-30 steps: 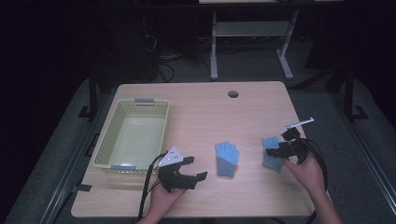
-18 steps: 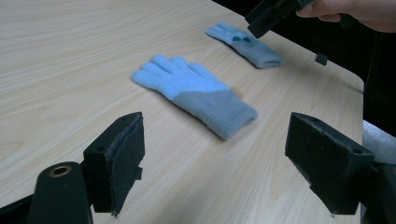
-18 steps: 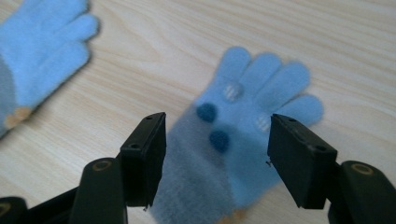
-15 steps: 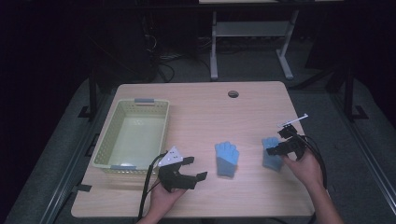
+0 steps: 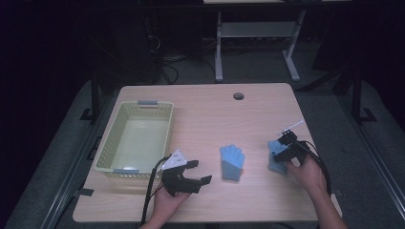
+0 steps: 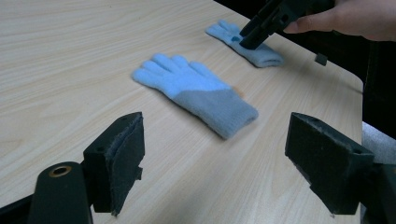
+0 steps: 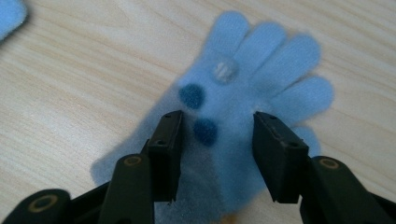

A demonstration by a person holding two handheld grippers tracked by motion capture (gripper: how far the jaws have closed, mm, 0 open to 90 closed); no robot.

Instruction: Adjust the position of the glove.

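Blue knit under the right gripper (image 7: 217, 121). Jaws just been closing, now about halfway in, tips planted on the right glove (image 7: 252, 93) to either side of its palm, with fabric and two dark dots between them. Not yet pinched: pads apart from each other, and no fold of knit bunched up between.

Right glove at 4 o'clock on the table (image 5: 210, 109), flat, fingers toward 12. Same grip seen from above at the right gripper (image 5: 286, 143), bearing down on the cuff half of the right glove (image 5: 275, 160).

Probably the start of a pick. A little more closing needed before any lift, else only a skid across the wood.

Second glove (image 5: 232, 162) at 6 o'clock, flat and untouched, well apart from the first. Left gripper (image 5: 199, 171) at 7 o'clock, jaws wide open and holding nothing, aimed at that second glove (image 6: 196, 93) from just short of it.

Basket (image 5: 107, 143) at 9 o'clock, the likely drop-off.
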